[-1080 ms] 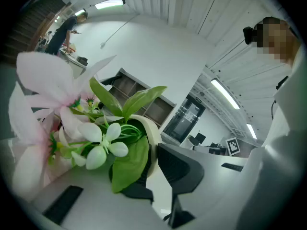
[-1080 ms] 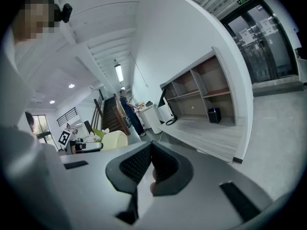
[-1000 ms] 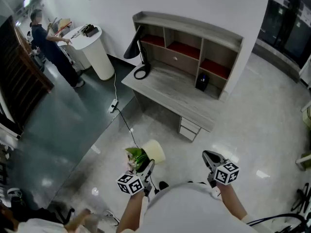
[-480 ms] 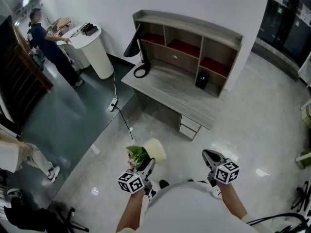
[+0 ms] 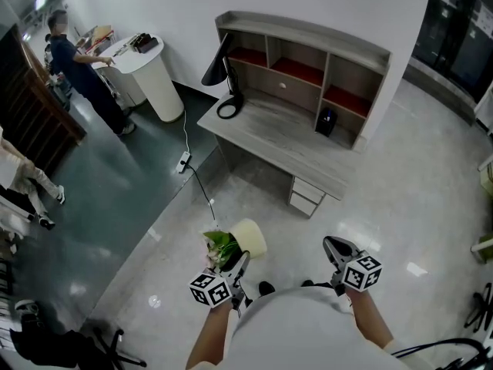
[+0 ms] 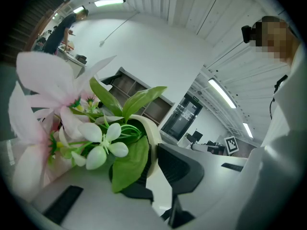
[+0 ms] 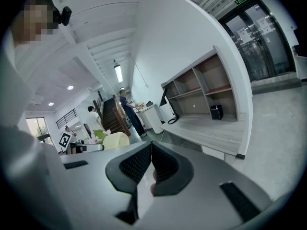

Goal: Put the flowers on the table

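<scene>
Just changed: the table (image 5: 285, 141) has slid a little to the right and looms a shade larger in the head view than a second ago. The carrier is closing in on it, with both grippers held out front as before.
Meaning for the task: this looks like the carrying leg. Nothing is set down yet, and open floor still lies between the load and the table's edge.
Flowers: the flowers (image 5: 219, 247) are up in the air, pale blooms and green leaves spilling from a cream pot (image 5: 248, 239), low in the head view and well apart from the table.
Left gripper: the left gripper (image 5: 240, 262) is clamped on the pot's rim, one jaw among the leaves and the other on the outer wall.
Right gripper: the right gripper (image 5: 337, 248) has its jaws pressed together with nothing between them. It is just riding along.
On the table: a black lamp (image 5: 219, 72) stands at the left end and a small black box (image 5: 326, 119) under the shelves. The middle of the top is bare, so that is the likely landing spot.
In the way: a cable (image 5: 196, 179) trails across the floor from a power strip (image 5: 183, 161) by the table's left corner, so watch the feet there.
Around: one person stands at the round white counter (image 5: 154, 75). A passer-by (image 5: 27, 179), absent a second ago, is crossing at the far left, well clear of the route.
</scene>
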`<state>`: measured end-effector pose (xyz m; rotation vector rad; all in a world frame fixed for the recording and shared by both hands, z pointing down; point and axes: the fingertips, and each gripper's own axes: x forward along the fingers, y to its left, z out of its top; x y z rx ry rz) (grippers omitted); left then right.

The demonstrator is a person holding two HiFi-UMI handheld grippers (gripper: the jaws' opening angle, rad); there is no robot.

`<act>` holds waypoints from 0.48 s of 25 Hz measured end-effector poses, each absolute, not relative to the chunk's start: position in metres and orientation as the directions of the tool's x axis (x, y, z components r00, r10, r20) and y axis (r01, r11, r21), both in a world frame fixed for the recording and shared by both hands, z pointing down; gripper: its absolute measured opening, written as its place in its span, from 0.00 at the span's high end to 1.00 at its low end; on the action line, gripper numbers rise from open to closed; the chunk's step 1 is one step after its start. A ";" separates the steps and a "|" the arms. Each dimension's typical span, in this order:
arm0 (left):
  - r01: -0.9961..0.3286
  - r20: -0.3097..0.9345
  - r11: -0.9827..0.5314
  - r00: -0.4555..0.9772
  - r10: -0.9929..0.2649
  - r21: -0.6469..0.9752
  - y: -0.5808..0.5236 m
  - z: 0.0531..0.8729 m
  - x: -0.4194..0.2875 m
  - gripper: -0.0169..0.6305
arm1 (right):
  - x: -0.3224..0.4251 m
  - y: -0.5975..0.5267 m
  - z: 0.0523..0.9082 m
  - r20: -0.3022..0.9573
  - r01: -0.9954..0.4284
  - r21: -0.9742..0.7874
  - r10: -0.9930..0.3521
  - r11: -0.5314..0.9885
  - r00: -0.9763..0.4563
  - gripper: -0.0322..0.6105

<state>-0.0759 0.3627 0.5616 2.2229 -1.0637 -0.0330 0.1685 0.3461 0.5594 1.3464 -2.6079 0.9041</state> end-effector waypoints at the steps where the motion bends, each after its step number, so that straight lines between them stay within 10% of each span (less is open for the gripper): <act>1: -0.683 0.250 -0.451 0.671 -0.698 0.575 0.364 0.562 -0.079 0.89 | 0.165 0.347 0.561 0.318 -0.765 -0.470 -0.724 0.440 -0.612 0.92; 12: -0.672 0.262 -0.480 0.697 -0.668 0.564 0.375 0.570 -0.116 0.89 | 0.127 0.362 0.569 0.334 -0.778 -0.456 -0.727 0.433 -0.600 0.92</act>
